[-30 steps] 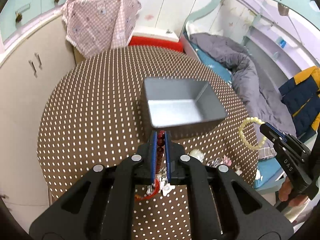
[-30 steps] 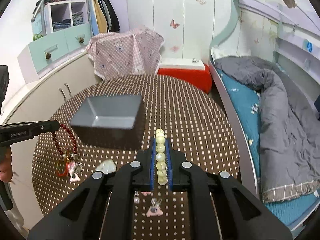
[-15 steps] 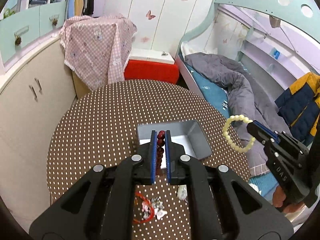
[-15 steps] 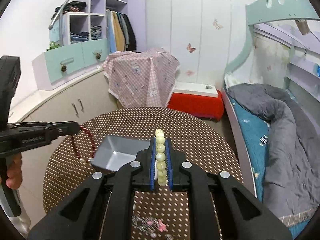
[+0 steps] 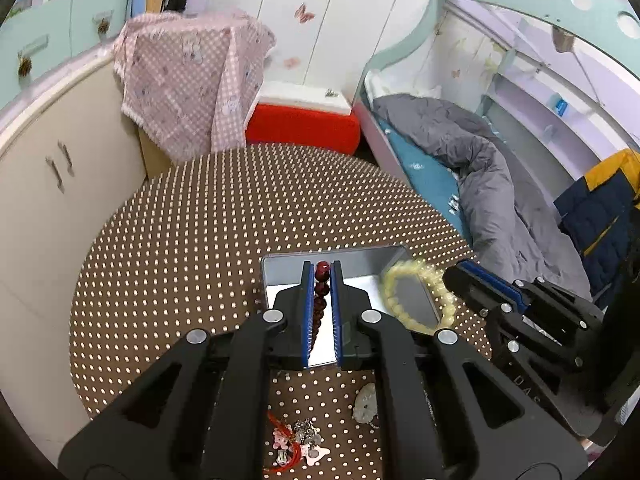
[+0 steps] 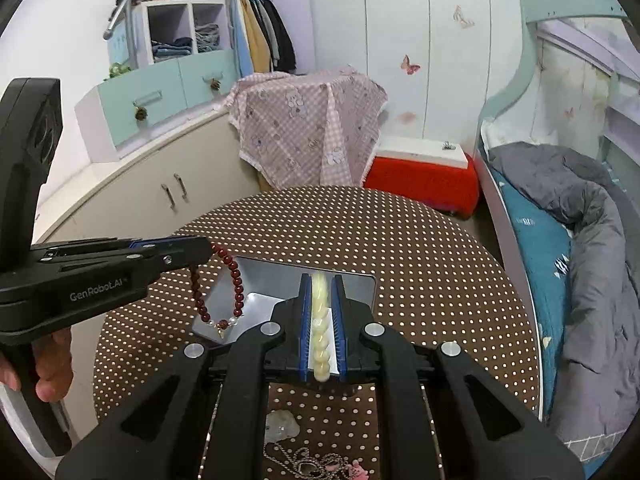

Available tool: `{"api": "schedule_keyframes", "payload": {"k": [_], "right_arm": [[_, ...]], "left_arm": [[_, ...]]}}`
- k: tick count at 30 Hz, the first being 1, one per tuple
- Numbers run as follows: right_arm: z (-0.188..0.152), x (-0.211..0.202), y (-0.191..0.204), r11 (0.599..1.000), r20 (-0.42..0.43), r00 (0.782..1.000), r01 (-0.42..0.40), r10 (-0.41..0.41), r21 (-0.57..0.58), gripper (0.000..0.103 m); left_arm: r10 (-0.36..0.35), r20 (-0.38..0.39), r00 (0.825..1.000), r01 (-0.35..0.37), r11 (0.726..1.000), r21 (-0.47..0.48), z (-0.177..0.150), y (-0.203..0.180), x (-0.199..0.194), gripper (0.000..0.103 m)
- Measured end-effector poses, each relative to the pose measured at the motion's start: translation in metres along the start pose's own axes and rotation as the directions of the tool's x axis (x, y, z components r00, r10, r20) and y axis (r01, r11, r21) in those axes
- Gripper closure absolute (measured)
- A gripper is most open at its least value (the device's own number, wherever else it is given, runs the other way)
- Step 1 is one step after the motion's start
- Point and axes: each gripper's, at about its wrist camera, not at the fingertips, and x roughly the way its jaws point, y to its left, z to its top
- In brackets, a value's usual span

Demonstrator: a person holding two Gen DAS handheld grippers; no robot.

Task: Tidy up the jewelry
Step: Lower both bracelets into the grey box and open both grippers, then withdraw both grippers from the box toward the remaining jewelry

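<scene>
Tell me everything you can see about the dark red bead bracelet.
The dark red bead bracelet is a loop of glossy round beads. At its lowest point sit two pale beads and a small gold-coloured charm. The left gripper pinches its top, so it hangs freely above the grey tray, touching nothing else.

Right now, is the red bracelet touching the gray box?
Apart. The right wrist view shows the red bracelet dangling from the left gripper, above the box.

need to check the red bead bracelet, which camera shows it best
The right wrist view: the red bead bracelet hangs as a full loop from the left claw. The left wrist view shows only a few beads between the fingers.
</scene>
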Motion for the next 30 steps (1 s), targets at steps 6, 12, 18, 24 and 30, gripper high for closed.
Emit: {"api": "schedule_keyframes", "payload": {"k": [6, 12, 18, 24, 30], "right_arm": [[-0.002, 0.003, -0.011, 0.999, -0.02, 0.999, 0.026, -0.026, 0.027, 0.076], [-0.007, 0.0, -0.009, 0.999, -0.02, 0.999, 0.031, -0.031, 0.016, 0.063], [-0.009, -0.002, -0.008, 0.999, -0.022, 0.999, 0.035, -0.035, 0.011, 0.057], [-0.012, -0.006, -0.007, 0.999, -0.02, 0.999, 0.038, -0.038, 0.008, 0.054], [-0.014, -0.009, -0.006, 0.999, -0.025, 0.999, 0.047, -0.047, 0.008, 0.05]], "left_arm": [[0.056, -0.02, 0.998, -0.057, 0.998, -0.025, -0.004, 0.009, 0.009, 0.034], [0.086, -0.037, 0.996, -0.087, 0.996, -0.028, -0.008, 0.016, 0.009, 0.034], [0.105, -0.036, 0.994, -0.106, 0.994, -0.024, -0.012, 0.018, 0.004, 0.034], [0.117, -0.036, 0.993, -0.118, 0.993, -0.032, -0.015, 0.021, -0.001, 0.034], [0.127, -0.039, 0.991, -0.128, 0.991, -0.036, -0.022, 0.025, -0.006, 0.034]]}}
